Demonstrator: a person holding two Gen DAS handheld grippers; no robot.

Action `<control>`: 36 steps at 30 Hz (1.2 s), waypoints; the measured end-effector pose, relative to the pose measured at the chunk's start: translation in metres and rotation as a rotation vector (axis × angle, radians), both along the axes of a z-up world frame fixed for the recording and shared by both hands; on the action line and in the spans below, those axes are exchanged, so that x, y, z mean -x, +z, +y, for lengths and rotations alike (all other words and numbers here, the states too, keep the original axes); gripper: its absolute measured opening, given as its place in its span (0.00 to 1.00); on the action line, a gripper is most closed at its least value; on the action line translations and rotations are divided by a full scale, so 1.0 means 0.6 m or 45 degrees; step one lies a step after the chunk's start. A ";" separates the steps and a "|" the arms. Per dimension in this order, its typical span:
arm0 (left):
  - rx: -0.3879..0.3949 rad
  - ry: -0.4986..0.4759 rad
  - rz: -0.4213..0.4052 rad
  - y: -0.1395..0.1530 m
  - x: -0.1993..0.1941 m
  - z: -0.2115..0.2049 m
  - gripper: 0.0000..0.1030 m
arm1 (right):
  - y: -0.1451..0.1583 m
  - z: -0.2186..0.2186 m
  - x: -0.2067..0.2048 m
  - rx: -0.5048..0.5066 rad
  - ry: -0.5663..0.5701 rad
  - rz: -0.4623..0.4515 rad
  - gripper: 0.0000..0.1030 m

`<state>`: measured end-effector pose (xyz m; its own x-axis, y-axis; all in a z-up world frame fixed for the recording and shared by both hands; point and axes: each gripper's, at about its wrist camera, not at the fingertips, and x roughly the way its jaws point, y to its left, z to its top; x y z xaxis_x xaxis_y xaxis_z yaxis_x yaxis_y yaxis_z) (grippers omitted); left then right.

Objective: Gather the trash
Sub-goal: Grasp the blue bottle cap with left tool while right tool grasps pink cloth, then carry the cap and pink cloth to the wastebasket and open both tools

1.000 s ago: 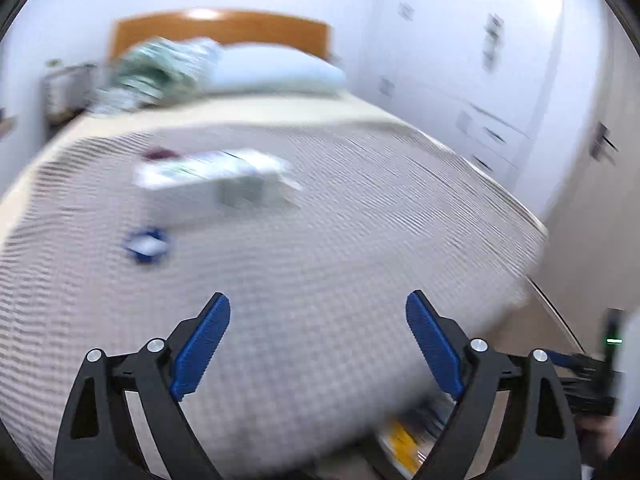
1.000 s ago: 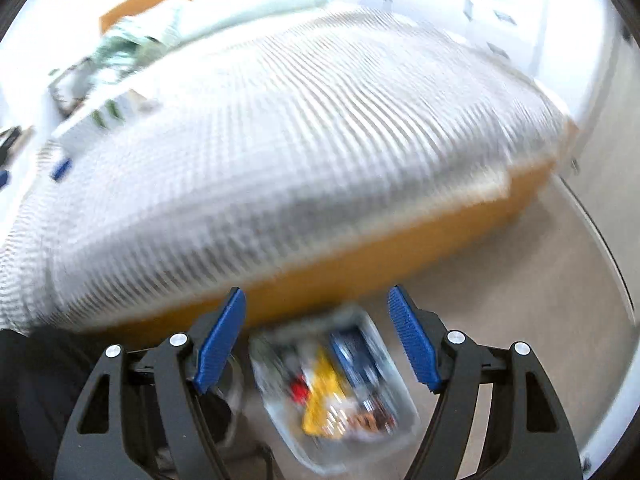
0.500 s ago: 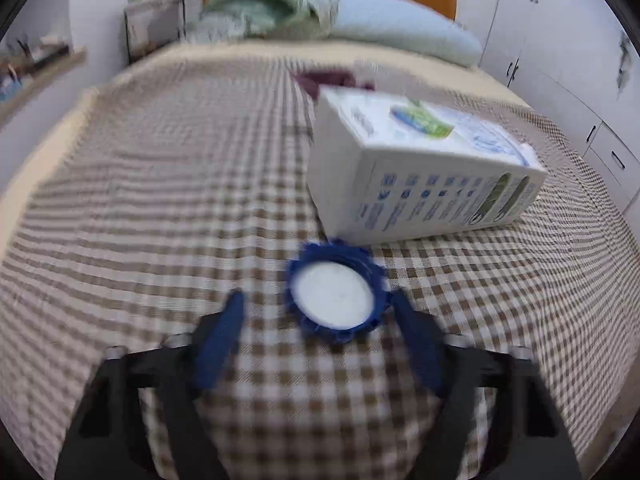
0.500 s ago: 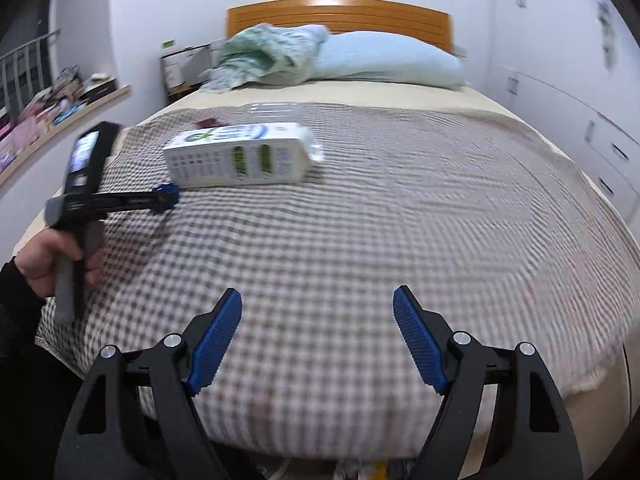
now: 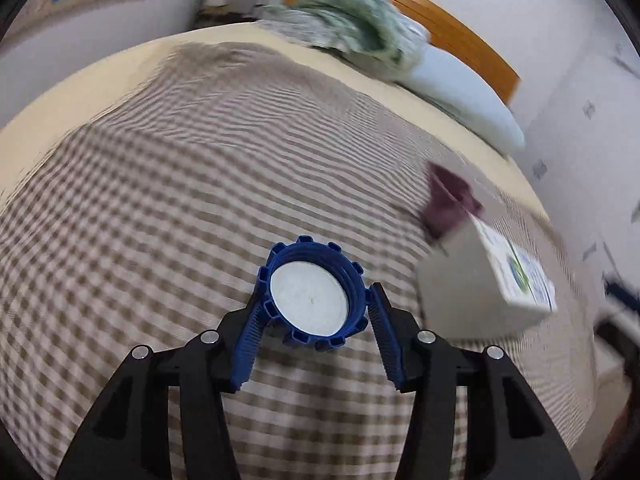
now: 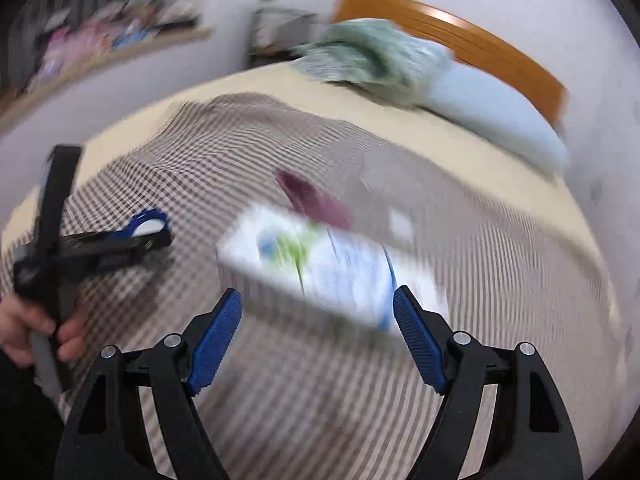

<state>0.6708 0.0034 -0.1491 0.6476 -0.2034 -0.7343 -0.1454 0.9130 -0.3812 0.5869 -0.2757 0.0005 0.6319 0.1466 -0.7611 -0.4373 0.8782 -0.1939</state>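
The round blue plastic bottle cap with a white inside (image 5: 310, 295) faces open side up, over the brown checked bed cover (image 5: 160, 208). It has bumpy ridges around its rim. The left gripper (image 5: 314, 318) has its blue pads squeezed on the cap's two sides. The right gripper (image 6: 318, 322) has its jaws wide apart, holding nothing, near the blurry white carton with green and blue print (image 6: 320, 268) lying on its side.

Left wrist view: a bottle cap (image 5: 316, 298) sits at lower centre between the left claw's (image 5: 316, 312) pads, above the checked blanket (image 5: 160, 200) on the bed (image 5: 100, 72); a carton (image 5: 486, 284) lies to its right, a wrapper (image 5: 450, 202) behind the carton; pillow (image 5: 464, 96) and headboard (image 5: 460, 36) occupy the upper right.
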 end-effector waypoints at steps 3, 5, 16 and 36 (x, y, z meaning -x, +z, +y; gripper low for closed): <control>0.061 0.067 0.036 -0.014 -0.009 0.044 0.47 | -0.017 0.109 -0.121 0.294 0.135 0.153 0.73; 0.105 0.082 0.072 -0.029 -0.014 0.062 0.47 | -0.055 0.184 -0.197 0.480 0.210 0.252 0.73; 0.218 0.061 0.072 -0.037 -0.001 0.104 0.47 | -0.153 0.233 -0.320 0.867 0.131 0.545 0.05; 0.220 -0.091 0.018 0.015 0.008 0.032 0.47 | 0.108 0.028 -0.195 0.541 -0.081 0.283 0.04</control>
